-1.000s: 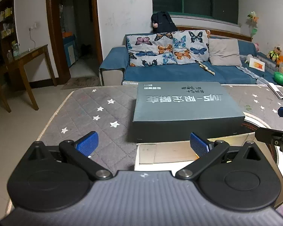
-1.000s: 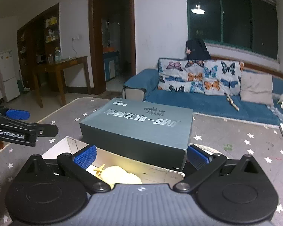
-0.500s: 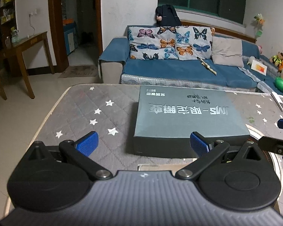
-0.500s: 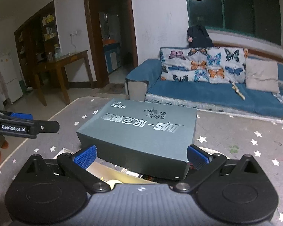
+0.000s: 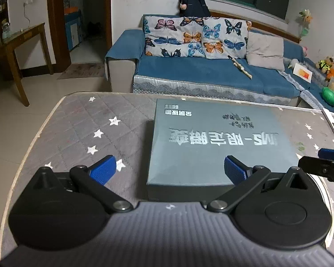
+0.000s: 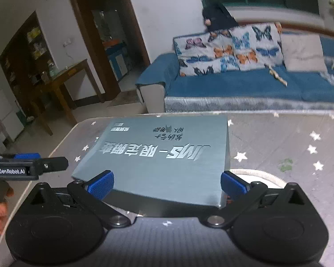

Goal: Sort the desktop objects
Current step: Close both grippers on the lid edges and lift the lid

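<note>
- The grey lidded box [image 5: 213, 146] lies flat on the star-quilted tabletop [image 5: 78, 129], lid on.
- Left gripper [image 5: 169, 169] and right gripper [image 6: 167, 181] hover with fingers spread, holding nothing.
- Box contents are hidden; whether sorting is finished can't be told.

1. A flat, rectangular grey-blue box lid [image 5: 216, 142] with silver lettering "JMS" and Chinese characters printed across its top, reading upside down from the camera side.
2. It lies level and closed over the box beneath, whose contents are hidden.
3. It sits on a grey quilted table cover with white stars [image 5: 82, 129], toward the near right of the tabletop, its long edge facing the cameras.
</note>
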Action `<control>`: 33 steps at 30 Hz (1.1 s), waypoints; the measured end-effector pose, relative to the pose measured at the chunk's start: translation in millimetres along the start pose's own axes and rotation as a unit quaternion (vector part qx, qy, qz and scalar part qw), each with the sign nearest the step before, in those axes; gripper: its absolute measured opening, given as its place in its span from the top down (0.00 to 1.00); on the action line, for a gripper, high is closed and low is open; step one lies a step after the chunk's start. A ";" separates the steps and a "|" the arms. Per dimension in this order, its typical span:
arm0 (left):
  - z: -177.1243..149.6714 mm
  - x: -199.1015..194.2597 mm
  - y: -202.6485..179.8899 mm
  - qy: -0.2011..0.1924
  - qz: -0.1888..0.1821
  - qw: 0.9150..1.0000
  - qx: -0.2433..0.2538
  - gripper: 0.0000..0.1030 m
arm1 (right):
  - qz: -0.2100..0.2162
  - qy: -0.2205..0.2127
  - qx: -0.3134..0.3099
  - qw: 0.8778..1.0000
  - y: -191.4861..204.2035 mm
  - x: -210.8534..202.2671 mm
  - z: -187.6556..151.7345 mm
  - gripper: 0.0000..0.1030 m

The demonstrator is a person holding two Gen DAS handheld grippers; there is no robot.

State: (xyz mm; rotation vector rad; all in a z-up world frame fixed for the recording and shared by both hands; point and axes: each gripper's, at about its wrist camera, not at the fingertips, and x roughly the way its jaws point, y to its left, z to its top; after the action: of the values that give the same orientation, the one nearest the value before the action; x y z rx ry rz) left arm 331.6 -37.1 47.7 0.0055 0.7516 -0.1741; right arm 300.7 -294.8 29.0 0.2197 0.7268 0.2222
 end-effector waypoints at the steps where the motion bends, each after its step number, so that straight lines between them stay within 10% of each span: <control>1: 1.4 5.5 0.2 0.003 0.000 1.000 0.000 0.00 | 0.000 0.005 0.007 1.000 -3.4 6.1 1.0 0.00; 33: 0.6 97.5 17.2 0.079 -0.066 0.993 -0.053 0.00 | 0.012 0.063 0.086 0.994 -55.8 89.0 -5.8 0.00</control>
State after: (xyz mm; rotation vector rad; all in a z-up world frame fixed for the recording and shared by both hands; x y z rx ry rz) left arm 404.6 -35.4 -19.1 -0.1333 0.9194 -0.2605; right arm 368.2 -322.8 -46.6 0.3815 0.8689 0.1983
